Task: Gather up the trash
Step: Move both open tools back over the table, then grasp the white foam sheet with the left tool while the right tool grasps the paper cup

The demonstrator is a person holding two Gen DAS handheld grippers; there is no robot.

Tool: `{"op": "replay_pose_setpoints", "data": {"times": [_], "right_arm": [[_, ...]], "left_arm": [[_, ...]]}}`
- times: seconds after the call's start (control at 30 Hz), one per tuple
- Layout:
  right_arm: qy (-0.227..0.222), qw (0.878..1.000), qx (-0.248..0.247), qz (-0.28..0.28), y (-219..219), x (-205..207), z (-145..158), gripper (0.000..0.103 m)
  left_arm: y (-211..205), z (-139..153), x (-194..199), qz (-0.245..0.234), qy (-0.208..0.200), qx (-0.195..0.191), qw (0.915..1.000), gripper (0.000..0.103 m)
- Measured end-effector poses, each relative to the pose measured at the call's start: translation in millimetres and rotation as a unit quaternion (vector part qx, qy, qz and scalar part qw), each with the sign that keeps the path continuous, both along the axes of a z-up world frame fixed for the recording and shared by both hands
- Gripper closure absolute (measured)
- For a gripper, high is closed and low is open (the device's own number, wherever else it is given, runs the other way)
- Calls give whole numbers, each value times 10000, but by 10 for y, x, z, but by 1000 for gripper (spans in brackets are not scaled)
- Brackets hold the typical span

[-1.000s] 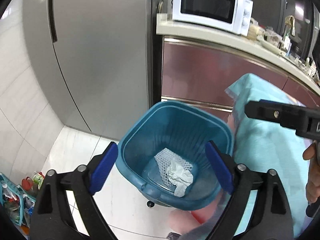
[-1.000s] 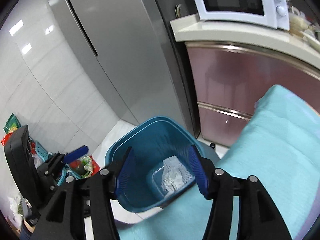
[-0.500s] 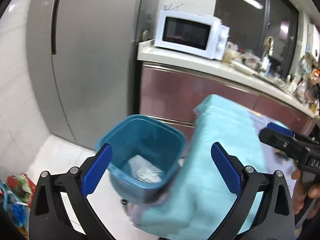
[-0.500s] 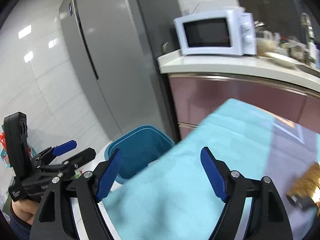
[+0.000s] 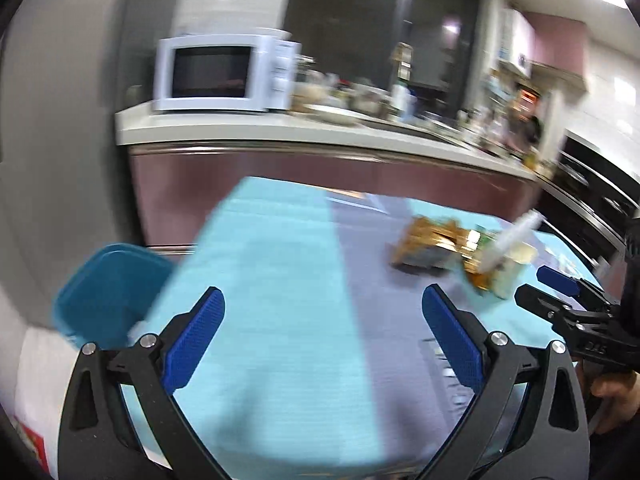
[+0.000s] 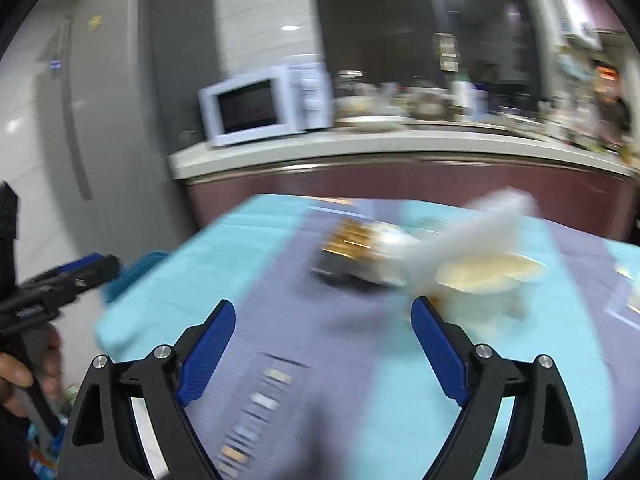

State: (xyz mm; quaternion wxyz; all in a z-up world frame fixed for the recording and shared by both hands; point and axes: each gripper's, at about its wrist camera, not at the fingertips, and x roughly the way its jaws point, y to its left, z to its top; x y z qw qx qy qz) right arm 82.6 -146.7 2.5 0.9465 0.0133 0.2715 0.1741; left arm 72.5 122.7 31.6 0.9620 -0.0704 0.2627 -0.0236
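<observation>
left gripper (image 5: 323, 332): jaws wide apart, nothing between them. right gripper (image 6: 323, 344): jaws just opening, empty. blurred trash pile (image 6: 424, 260) on turquoise tablecloth (image 5: 260, 280), 2 o'clock of left gripper. teal bin (image 5: 108, 284) at 9 o'clock, off table edge.

A home kitchen: a white microwave (image 5: 224, 74) sits in the upper left of the frame on a pale worktop (image 5: 280, 130) crowded with blurred dishes, above maroon cabinet fronts (image 5: 320, 176); a grey fridge (image 6: 92, 120) fills the left, dark oven fronts (image 5: 592, 200) the right.
</observation>
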Motion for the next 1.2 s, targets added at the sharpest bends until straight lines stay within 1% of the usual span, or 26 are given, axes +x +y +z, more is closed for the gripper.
{"op": "replay_pose_setpoints", "data": {"times": [0.13, 0.23, 0.33, 0.47, 0.53, 0.6, 0.7, 0.73, 0.77, 0.93, 1.0, 1.13, 1.2], "right_arm": [[18, 9972, -358, -653, -427, -107, -126, 13], [90, 9946, -477, -920, -671, -72, -188, 12], [92, 9939, -500, -978, -831, 14, -185, 12], [171, 9960, -444, -758, -873, 210, -180, 11], [259, 9963, -481, -665, -867, 301, -201, 10], [315, 9961, -553, -606, -844, 389, -227, 10], [474, 9964, -541, -449, -838, 512, -296, 9], [515, 9963, -560, -399, -829, 549, -314, 8], [542, 9962, -578, -351, -816, 580, -323, 8], [577, 9962, -586, -294, -783, 718, -325, 7], [595, 9961, -577, -301, -780, 767, -326, 7], [641, 9959, -572, -272, -782, 824, -350, 7], [658, 9959, -563, -266, -782, 847, -356, 7]], "left_arm": [[-531, -36, 120, -517, 35, 63, 9986, 6], [-939, -59, 237, -903, 57, 151, 9958, 6], [-1260, -82, 383, -1254, 48, 369, 9914, 6], [-1624, -98, 600, -1660, 58, 457, 9850, 6], [-1736, -106, 715, -1797, 50, 481, 9825, 6], [-1763, -129, 844, -1858, 77, 522, 9812, 6], [-1862, -173, 1075, -1964, 171, 484, 9792, 6], [-1777, -176, 1154, -1988, 195, 481, 9787, 6], [-1776, -187, 1231, -2042, 213, 487, 9775, 6], [-1931, -277, 1523, -2217, 324, 673, 9722, 6], [-1987, -311, 1635, -2323, 354, 642, 9699, 6], [-2038, -345, 1788, -2377, 351, 649, 9685, 6], [-2044, -346, 1852, -2426, 351, 578, 9678, 8]]}}
